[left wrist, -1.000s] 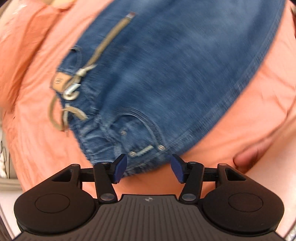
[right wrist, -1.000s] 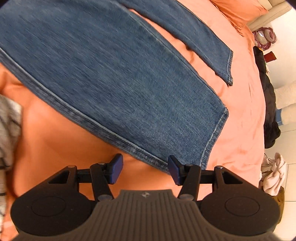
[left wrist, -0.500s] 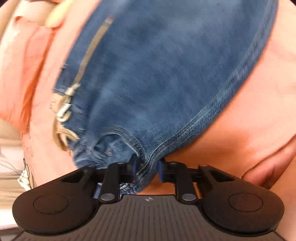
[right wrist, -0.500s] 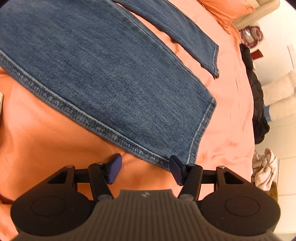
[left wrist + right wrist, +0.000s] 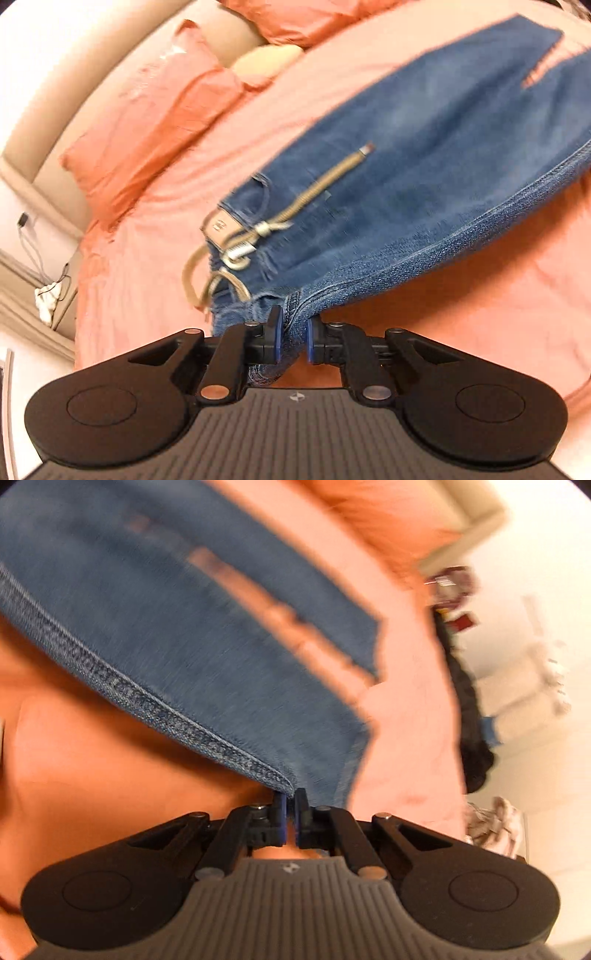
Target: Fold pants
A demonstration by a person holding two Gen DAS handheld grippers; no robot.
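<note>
While your left gripper (image 5: pixel 292 338) pinches the waistband end of the jeans (image 5: pixel 424 177), its blue pads (image 5: pixel 276 332) stand narrow with a bunch of denim squeezed between them. That corner is raised off the orange bedsheet (image 5: pixel 461 332), and the side seam runs up and to the right from the pads, casting a shadow on the sheet beneath. Just beyond your left gripper you can see the tan drawstring (image 5: pixel 325 181) lying across the denim, knotted near a leather waistband patch (image 5: pixel 218 225). Orange pillows (image 5: pixel 159 122) lie against the beige headboard (image 5: pixel 55 107) at the far side of the bed.

Your right gripper (image 5: pixel 290 814) is closed almost fully, its pads clamping the seam of one leg near the hem, at the leg's lower corner. From there the jeans (image 5: pixel 166 627) stretch away up and to the left, lifted above the bedsheet (image 5: pixel 92 760); the second leg lies farther off on the sheet. This view is blurred. Dark clothing (image 5: pixel 472 716) hangs over the bed's right edge, and a pale bundle of cloth (image 5: pixel 495 823) sits on the floor.
</note>
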